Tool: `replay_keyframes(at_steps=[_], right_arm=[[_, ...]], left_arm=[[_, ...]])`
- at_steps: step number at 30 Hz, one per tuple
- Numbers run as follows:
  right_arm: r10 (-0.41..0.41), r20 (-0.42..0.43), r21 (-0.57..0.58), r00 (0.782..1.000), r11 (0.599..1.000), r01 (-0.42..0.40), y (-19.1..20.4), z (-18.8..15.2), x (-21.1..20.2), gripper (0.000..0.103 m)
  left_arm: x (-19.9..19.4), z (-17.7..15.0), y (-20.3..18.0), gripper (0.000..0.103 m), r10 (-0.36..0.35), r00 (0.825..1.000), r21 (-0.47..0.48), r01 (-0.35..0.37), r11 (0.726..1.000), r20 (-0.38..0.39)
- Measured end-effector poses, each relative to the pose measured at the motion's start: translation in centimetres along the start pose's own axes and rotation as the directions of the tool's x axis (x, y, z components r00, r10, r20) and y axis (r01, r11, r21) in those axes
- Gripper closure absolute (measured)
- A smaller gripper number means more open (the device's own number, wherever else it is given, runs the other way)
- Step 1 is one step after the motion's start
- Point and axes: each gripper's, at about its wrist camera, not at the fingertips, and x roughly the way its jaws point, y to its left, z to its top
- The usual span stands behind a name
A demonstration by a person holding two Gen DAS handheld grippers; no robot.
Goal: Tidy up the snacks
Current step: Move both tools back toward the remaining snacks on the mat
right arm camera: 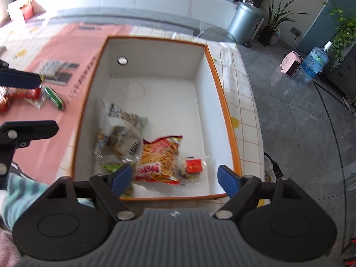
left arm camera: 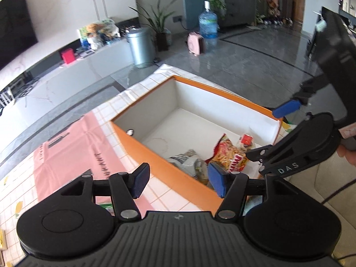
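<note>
Both jaws released above the orange box (right arm camera: 224,109) — loose snacks (right arm camera: 52,95) lie leftward on the counter (right arm camera: 66,51), nearer the left gripper (left arm camera: 178,181); right gripper (right arm camera: 173,178) empty.

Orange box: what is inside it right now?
Inside the box: a clear grey-printed bag, a red-yellow snack bag and a small red-labelled packet. Anything beneath them is covered.
</note>
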Motion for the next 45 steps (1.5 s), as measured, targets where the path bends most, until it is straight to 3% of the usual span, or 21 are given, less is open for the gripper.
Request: replay_keyframes(at_steps=[5, 10, 20, 30, 37, 45], right_arm=[[0.043, 0.113, 0.071, 0.993, 0.996, -0.051, 2.6, -0.8, -2.1, 0.020], [0.033, 0.228, 0.135, 0.973, 0.989, -0.065, 5.8, -1.7, -3.4, 0.018], [-0.004, 0.399, 0.167, 0.917, 0.984, -0.068, 14.1, -3.7, -3.1, 0.018], [0.062, 0.394, 0.094, 0.917, 0.990, -0.107, 21.1, -4.0, 0.9, 0.018], [0.119, 0.365, -0.015, 0.924, 0.992, -0.122, 25.3, -2.8, 3.7, 0.018], [0.116, 0.352, -0.101, 0.929, 0.991, -0.085, 26.8, -0.8, 6.8, 0.018]], left_arm=[[-2.5, -1.8, 1.8, 0.032, 0.074, 0.995, -0.071, -0.070, 0.995, 0.062], [-4.6, -3.9, 4.1, 0.031, 0.141, 0.983, -0.159, -0.122, 0.980, 0.114], [-6.8, -10.1, 8.9, 0.025, 0.245, 0.958, -0.321, -0.189, 0.928, 0.145], [-6.5, -15.4, 12.8, 0.021, 0.271, 0.959, -0.389, -0.217, 0.895, 0.088], [-6.7, -18.3, 16.6, 0.017, 0.288, 0.954, -0.483, -0.217, 0.848, 0.078], [-5.2, -20.2, 19.8, 0.014, 0.296, 0.953, -0.552, -0.214, 0.806, 0.061]])
